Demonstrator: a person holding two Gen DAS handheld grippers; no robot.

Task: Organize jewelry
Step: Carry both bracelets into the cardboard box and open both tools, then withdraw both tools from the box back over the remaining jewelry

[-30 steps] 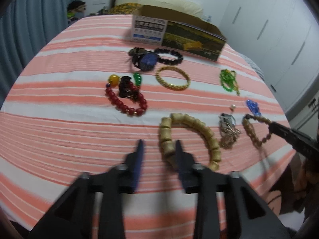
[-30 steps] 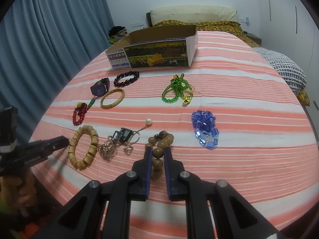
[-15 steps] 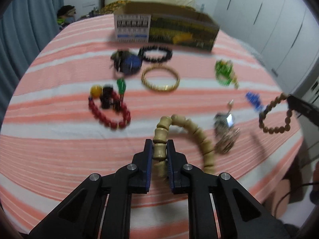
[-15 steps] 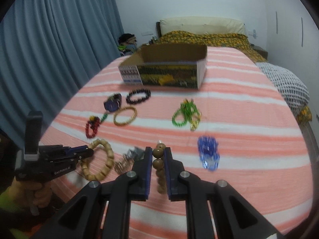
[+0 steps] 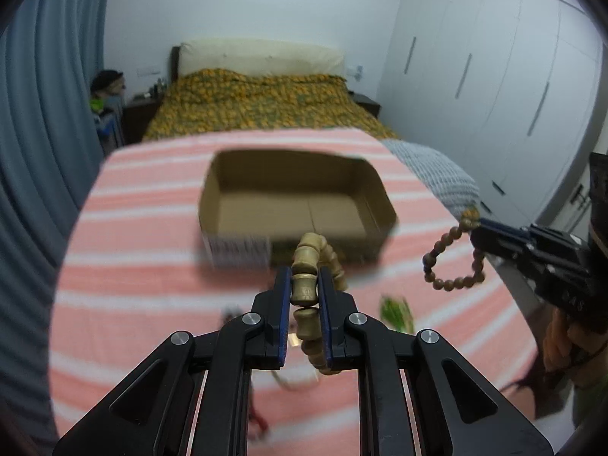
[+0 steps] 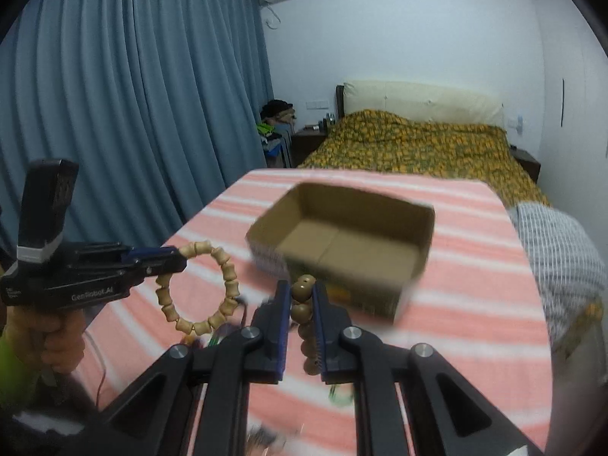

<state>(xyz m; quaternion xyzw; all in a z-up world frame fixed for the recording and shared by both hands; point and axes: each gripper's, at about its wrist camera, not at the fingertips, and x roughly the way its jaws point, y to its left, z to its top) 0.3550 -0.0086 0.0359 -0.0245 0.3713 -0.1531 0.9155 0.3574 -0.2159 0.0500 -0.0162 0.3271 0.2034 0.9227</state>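
The left gripper (image 5: pixel 304 292) is seen clamped on a chunky pale wooden bead bracelet (image 5: pixel 306 288), one barrel-shaped bead pinched between the blue-lined fingers (image 5: pixel 284 304) while the rest of the loop hangs free in the air. From the right wrist view, that same bracelet (image 6: pixel 199 288) is seen dangling as a full ring off the left gripper (image 6: pixel 178 257). The right gripper (image 6: pixel 301 306) is closed on a bracelet of small round brown beads (image 6: pixel 302 309), a bead caught between its fingers (image 6: pixel 280 315); in the left view that strand (image 5: pixel 452 258) hangs as a loop from the right gripper (image 5: pixel 479 230). Both bracelets are held aloft above the pink-and-white striped bed cover (image 5: pixel 136 220), just short of the open cardboard box (image 5: pixel 296 197), whose inside is bare. A green piece of jewelry (image 5: pixel 397 311) is left blurred on the cover below.
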